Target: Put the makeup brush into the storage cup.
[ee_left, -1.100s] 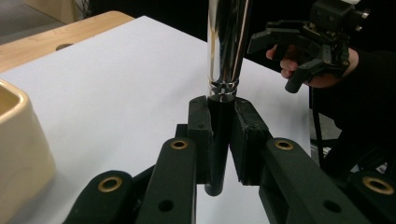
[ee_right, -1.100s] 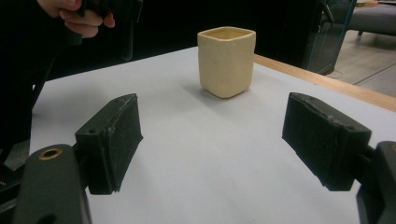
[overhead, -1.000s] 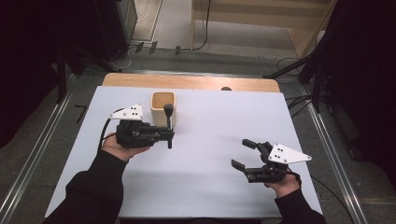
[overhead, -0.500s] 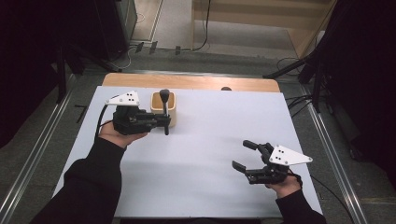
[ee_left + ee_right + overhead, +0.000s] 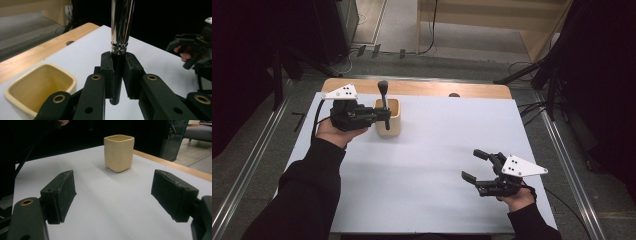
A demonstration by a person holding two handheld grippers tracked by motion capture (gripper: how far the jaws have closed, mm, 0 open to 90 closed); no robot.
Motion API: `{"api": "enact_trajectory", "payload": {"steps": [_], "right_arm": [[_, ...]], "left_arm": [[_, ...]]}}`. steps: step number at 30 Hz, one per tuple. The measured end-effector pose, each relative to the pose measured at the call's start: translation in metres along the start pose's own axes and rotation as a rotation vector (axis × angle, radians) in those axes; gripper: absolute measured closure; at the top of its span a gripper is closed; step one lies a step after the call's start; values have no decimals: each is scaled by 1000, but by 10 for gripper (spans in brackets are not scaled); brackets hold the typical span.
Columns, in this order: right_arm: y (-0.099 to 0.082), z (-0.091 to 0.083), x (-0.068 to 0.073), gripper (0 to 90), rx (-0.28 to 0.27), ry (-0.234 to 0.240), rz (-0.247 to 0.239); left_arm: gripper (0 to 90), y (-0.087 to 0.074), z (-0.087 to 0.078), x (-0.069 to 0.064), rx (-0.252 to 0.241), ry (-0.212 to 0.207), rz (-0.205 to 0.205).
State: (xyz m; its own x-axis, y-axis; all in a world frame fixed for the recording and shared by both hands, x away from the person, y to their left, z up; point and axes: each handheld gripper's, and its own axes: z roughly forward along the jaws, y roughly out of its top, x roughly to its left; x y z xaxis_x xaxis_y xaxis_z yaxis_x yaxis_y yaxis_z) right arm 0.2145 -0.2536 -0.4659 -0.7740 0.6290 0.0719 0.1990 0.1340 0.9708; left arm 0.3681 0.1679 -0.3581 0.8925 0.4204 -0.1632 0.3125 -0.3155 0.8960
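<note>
My left gripper (image 5: 384,116) (image 5: 117,72) is shut on the black handle of a brush (image 5: 383,97) with a shiny silver ferrule (image 5: 121,22). The brush stands upright with its dark head on top. A cream square cup (image 5: 388,117) (image 5: 37,87) (image 5: 119,152) stands on the white table just beside the gripper; in the left gripper view the handle's lower end hangs to the right of the cup's rim. My right gripper (image 5: 473,165) (image 5: 112,195) is open near the front right of the table, with nothing between its pads, and faces the cup.
The white sheet (image 5: 437,145) covers the table. A bare wooden strip (image 5: 422,89) with a small hole (image 5: 454,94) runs along the far edge. Metal rails (image 5: 572,170) flank the table on the floor. The person's other hand with its gripper (image 5: 195,50) is at the right of the left gripper view.
The left gripper has carried the brush up and toward the far side, from in front of the cup to level with its rim. The right gripper and the cup have stayed put.
</note>
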Motion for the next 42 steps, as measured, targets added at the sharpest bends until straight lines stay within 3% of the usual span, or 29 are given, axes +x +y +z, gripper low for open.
{"api": "enact_trajectory", "payload": {"steps": [10,22,30,42], "right_arm": [[1,-1,1,207,-4,3,1],[1,0,2,207,0,13,-3],[1,0,2,207,0,13,-3],[1,1,3,207,3,18,-4]], "left_arm": [[799,5,13,20,-4,48,0],[800,0,26,42,-6,114,-41],[799,3,32,57,7,179,-29],[798,-9,39,68,33,201,-56]]}}
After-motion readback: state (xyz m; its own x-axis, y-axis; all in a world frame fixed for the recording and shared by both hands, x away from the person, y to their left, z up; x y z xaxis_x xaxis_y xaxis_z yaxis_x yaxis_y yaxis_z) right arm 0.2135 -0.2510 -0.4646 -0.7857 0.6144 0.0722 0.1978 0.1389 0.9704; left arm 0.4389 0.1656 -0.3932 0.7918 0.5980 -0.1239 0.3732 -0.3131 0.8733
